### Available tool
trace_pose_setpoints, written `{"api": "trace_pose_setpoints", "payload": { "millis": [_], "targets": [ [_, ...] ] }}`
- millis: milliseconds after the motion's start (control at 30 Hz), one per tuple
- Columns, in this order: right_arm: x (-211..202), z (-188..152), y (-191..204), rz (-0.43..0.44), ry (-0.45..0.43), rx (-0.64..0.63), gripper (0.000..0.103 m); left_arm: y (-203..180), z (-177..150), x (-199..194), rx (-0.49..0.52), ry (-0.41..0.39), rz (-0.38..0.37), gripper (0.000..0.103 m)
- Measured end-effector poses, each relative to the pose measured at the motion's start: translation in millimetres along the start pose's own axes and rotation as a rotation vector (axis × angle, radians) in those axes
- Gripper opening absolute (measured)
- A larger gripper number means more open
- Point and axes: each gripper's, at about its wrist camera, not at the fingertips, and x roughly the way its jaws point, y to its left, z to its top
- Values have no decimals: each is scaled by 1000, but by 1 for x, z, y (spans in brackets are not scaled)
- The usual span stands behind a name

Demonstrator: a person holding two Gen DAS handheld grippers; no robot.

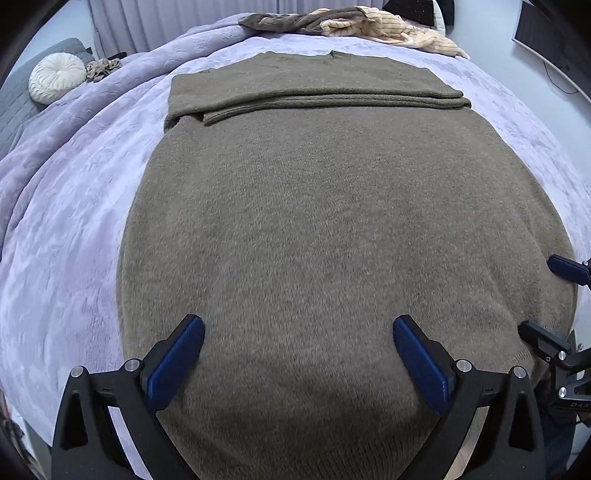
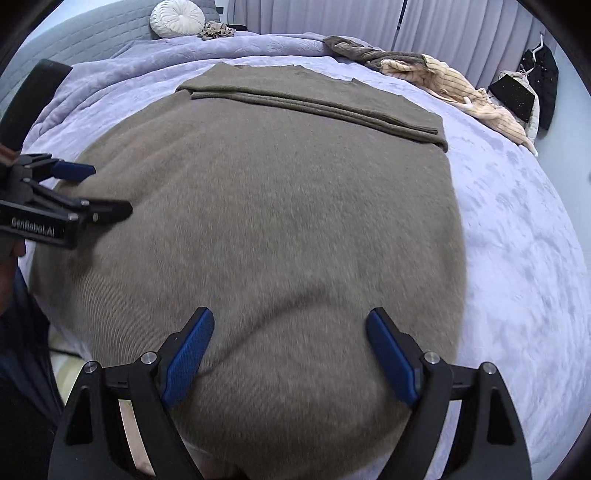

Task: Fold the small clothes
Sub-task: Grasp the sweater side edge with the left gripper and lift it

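Left gripper point(image 1: 299, 332) and right gripper point(image 2: 290, 325): jaws spread wide, nothing between the pads, both over the near hem of the brown sweater point(image 1: 314, 221). Sweater lies flat on the lavender bedspread point(image 1: 74, 240), sleeves folded across its far part. Beyond it, a heap of brown and cream striped clothes point(image 1: 354, 22). Round white cushion point(image 2: 177, 16) at the grey headboard point(image 2: 92, 37); curtains point(image 2: 332, 18) behind. Sweater's near edge is cut off below the frame; fabric blurred there.
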Motion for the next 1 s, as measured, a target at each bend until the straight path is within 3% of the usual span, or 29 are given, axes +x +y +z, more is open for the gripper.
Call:
{"api": "trace_pose_setpoints", "payload": {
  "millis": [67, 167, 267, 400, 567, 1000],
  "targets": [
    [-4, -4, 1, -10, 17, -14, 87, 4, -5, -12, -17, 17, -6, 102],
    [-21, -7, -6, -13, 42, -17, 87, 31, -13, -38, -86, -23, -17, 102],
    [-44, -13, -36, -28, 2, 85, 87, 66, -24, -40, -172, 5, -23, 102],
    [-40, -26, -75, -4, 28, 222, 87, 92, -42, -20, -281, 81, -105, 102],
    [-24, -40, -90, 72, 62, 304, 87, 77, -43, -19, -250, 79, -157, 102],
    [-18, -40, -60, 140, -3, 290, 87, 50, -44, -10, -260, 99, -204, 102]
  ]
}}
